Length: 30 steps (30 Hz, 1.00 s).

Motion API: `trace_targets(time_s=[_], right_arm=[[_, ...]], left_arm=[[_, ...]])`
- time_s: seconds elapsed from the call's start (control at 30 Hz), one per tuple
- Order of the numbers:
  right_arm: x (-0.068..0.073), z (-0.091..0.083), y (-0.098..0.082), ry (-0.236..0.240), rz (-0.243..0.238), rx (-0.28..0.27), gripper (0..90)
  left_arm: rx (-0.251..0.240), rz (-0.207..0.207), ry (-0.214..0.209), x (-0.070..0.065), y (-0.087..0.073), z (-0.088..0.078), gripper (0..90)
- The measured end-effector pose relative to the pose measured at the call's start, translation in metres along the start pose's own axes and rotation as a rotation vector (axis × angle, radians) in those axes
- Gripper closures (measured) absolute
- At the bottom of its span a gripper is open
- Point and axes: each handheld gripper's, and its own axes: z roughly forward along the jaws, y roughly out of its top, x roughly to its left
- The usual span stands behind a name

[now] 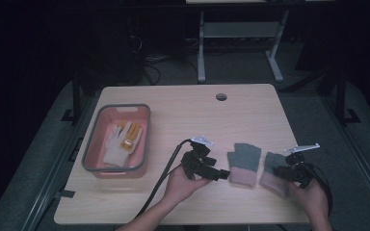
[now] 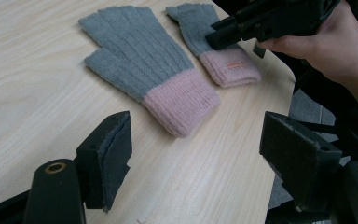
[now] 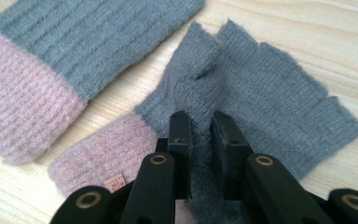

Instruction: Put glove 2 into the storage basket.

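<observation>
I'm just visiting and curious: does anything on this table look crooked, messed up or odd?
One thing: the right gripper has pinched a fold of the right-hand grey and pink glove, so the knit bunches up into a ridge there. The other glove lies flat on the table. Nothing looks spilled or damaged.

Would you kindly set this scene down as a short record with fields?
surface: wooden table
right gripper: shut on the right glove, pinching a fold of its grey knit
left gripper: open, holding nothing, pointed at the left glove
left glove: flat on the table, pink cuff toward the person
bin: pink, at table's left, holds a white and yellow glove
</observation>
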Motion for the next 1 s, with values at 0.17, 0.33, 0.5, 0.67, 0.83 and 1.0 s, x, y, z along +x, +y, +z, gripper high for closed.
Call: trace_targets(time_s=[0.17,0.33,0.5,0.67,0.83,1.0], right_arm=[[-0.001,-0.009,0.003,0.042,0.015,-0.017,79.5],[0.003,-0.023,0.009,0.075,-0.005,-0.065,79.4],[0.022,-0.031,0.021,0.085,-0.064,-0.084,79.3],[0.043,-0.033,0.038,0.118,-0.102,-0.104,79.1],[0.054,-0.022,0.052,0.138,-0.125,-0.09,78.8],[0.061,-0.008,0.058,0.137,-0.146,-0.065,78.4]], left_arm=[[0.001,0.001,0.002,0.002,0.001,0.001,25.3],[-0.004,0.001,0.004,0.002,0.002,-0.001,25.3],[-0.003,0.003,0.01,0.003,0.002,-0.005,25.3],[-0.003,0.0,0.016,0.004,0.002,-0.007,25.3],[-0.003,-0.001,0.017,0.005,0.001,-0.009,25.3],[0.001,-0.004,0.022,0.007,0.001,-0.01,25.3]])
